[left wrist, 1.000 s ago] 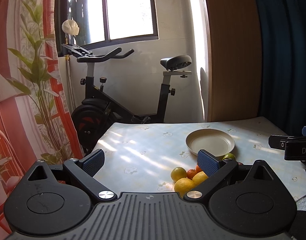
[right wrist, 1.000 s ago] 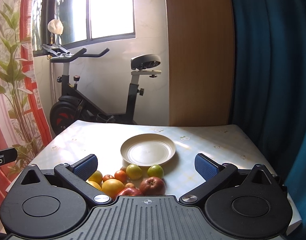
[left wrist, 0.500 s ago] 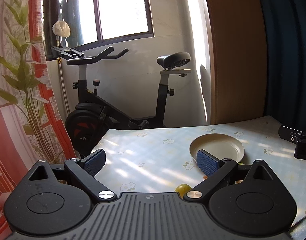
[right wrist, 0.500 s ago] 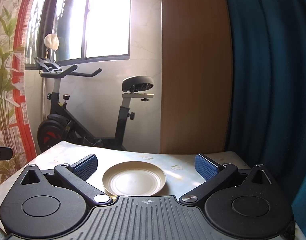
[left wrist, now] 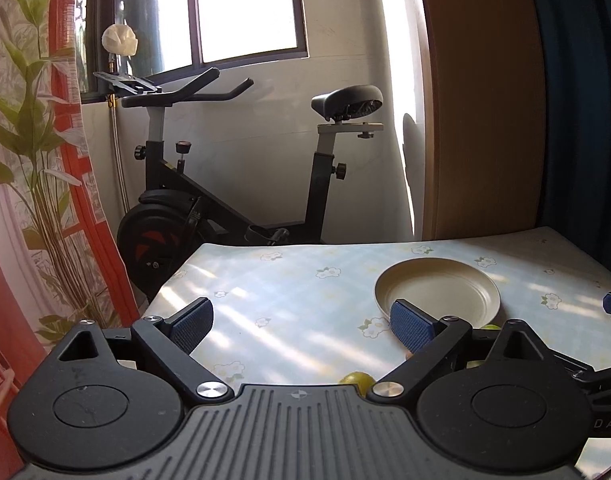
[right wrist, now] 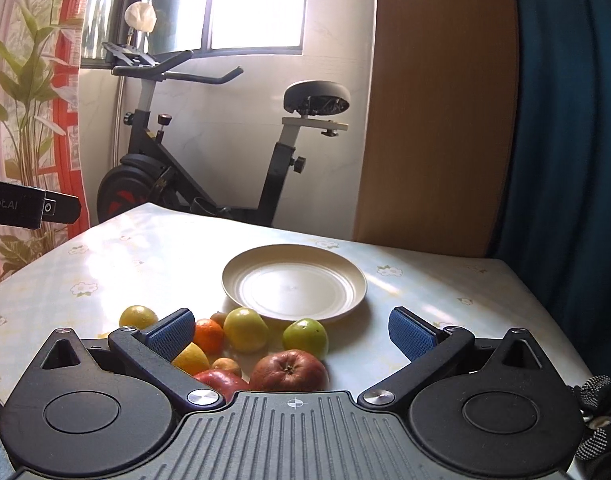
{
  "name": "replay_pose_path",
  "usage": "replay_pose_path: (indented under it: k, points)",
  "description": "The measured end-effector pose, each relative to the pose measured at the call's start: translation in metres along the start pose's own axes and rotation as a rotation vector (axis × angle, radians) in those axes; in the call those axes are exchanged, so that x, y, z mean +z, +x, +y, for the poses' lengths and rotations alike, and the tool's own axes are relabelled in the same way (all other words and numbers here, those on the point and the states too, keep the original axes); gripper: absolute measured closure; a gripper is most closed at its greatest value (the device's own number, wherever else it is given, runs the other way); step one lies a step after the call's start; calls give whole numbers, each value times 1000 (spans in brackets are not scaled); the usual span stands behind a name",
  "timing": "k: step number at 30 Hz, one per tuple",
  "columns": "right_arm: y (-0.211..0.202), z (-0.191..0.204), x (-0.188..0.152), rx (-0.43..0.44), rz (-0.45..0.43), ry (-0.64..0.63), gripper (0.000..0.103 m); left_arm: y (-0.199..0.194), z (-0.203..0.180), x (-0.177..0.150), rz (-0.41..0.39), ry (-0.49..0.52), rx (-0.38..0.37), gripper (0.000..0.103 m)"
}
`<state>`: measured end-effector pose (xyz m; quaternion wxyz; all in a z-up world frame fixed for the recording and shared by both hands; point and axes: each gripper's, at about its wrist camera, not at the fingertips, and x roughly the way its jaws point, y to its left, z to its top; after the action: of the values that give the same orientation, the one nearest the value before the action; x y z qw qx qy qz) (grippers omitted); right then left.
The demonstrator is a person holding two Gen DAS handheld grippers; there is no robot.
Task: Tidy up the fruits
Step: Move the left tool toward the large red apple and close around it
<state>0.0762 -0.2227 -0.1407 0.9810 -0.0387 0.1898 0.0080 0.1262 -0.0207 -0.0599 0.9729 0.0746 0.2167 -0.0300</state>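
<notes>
Your right gripper point(right wrist: 291, 330) — jaws apart, empty — sits directly over the red apple point(right wrist: 288, 370), nearer than the left gripper point(left wrist: 301, 325), also apart — the plate point(right wrist: 293, 282) lies just beyond.

1. Daylight pours through the window point(right wrist: 257, 4), which is blown out to white in both views.
2. Sunlight falls in soft streaks across the table point(left wrist: 289, 320); in the right wrist view it leaves strong glare on the near-left tabletop.
3. The blue curtain point(right wrist: 565, 120) stays dim.
4. Fisheye distortion bends the wooden panel point(left wrist: 481, 100).
5. Both pictures are sharp, without motion blur.
</notes>
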Motion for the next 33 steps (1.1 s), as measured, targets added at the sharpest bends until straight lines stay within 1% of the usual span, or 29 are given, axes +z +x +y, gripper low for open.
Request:
replay_pose_path:
  k: [3,6,8,10,14,18,19,22,25,31,33]
  points:
    - [8,3,-8,2,43,-1,0,6,-2,-11,26,-40,-30,8]
    - [14,3,-20,40,84,31,1,15,-8,-20,68,-14,-51,8]
    - [18,-1,-26,52,108,42,3,19,-10,-24,86,8,-36,10]
    - [20,-4,-32,59,130,51,3,20,-10,-26,85,12,-21,10]
    - [23,-8,-43,110,159,85,3,24,-9,-29,114,11,-38,11]
    - [24,-8,-47,149,175,82,3,28,-3,-35,162,-24,-66,19]
    - [25,-7,-48,158,181,81,3,29,-1,-37,169,-39,-80,20]
    - [26,-6,-50,170,185,72,5,31,5,-41,175,-83,-126,20]
    - [28,-4,-52,184,187,48,10,33,8,-43,174,-110,-163,20]
    - [30,3,-58,217,199,15,18,32,1,-45,167,-88,-170,20]
    - [30,4,-59,224,201,15,20,31,-2,-45,162,-76,-183,23]
